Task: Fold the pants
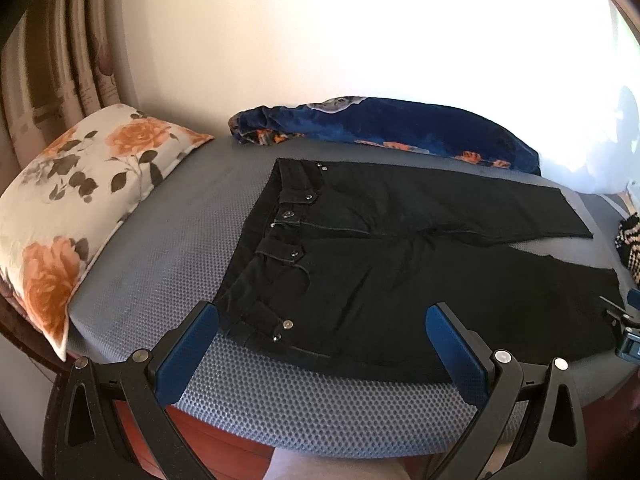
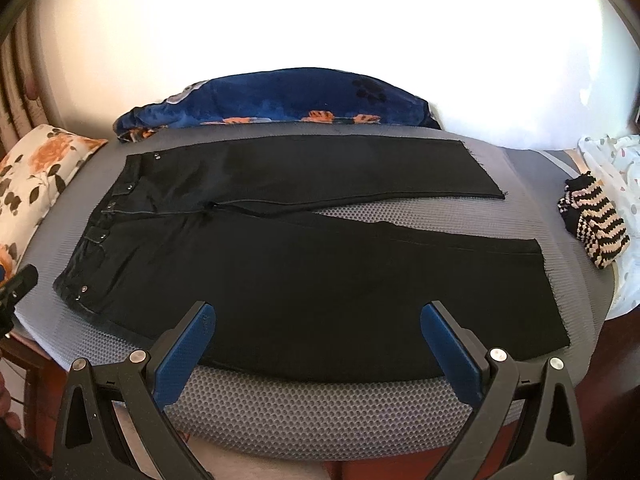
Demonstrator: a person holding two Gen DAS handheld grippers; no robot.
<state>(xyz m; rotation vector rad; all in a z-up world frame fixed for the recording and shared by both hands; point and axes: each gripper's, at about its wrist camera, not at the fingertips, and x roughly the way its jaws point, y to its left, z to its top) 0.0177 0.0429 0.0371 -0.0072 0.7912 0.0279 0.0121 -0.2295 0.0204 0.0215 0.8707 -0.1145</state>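
Black pants lie flat on a grey mesh mattress, waistband to the left and both legs spread apart toward the right. My left gripper hovers open at the near edge, over the waistband corner and hip. My right gripper is open too, above the near leg's lower edge. Neither holds any fabric. The right gripper's tip shows at the right edge of the left wrist view, and the left gripper's tip at the left edge of the right wrist view.
A floral pillow lies at the left end. A blue blanket is bunched along the far wall. A striped knit item and white cloth sit at the right end. Curtains hang at left.
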